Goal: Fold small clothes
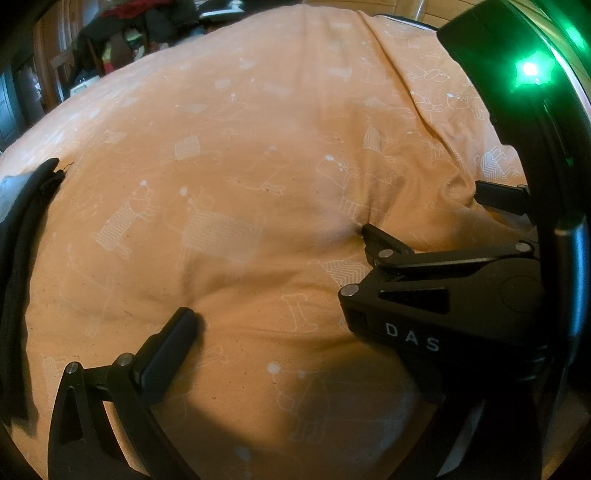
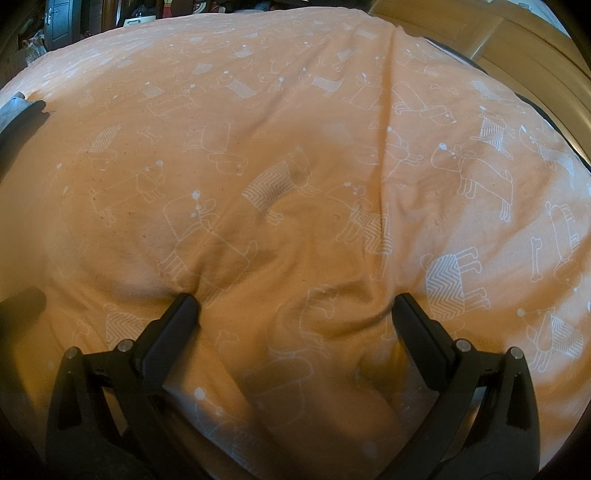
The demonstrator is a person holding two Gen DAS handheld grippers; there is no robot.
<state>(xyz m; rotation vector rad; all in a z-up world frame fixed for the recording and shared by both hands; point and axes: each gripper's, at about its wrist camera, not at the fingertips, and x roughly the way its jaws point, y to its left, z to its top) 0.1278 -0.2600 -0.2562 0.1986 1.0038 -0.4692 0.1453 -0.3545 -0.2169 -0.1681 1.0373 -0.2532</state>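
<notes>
An orange cloth (image 1: 229, 155) printed with white dog outlines covers nearly the whole surface in both views; a crease (image 2: 386, 155) runs down its right part. A black garment (image 1: 22, 258) lies at the far left edge, seen small in the right wrist view as the black garment (image 2: 26, 110). My right gripper (image 2: 295, 306) is open, both fingertips pressing into the orange cloth, which bunches between them. It also shows in the left wrist view as the right gripper (image 1: 424, 210). My left gripper (image 1: 295, 325) stands open just beside it; only its left finger (image 1: 173, 343) shows.
Cluttered dark shelves and clothes (image 1: 122, 40) stand beyond the far edge. Light wooden boards (image 2: 498, 33) lie past the cloth's right side. The right gripper's body (image 1: 443, 302) crowds the space where the left gripper's other finger sits.
</notes>
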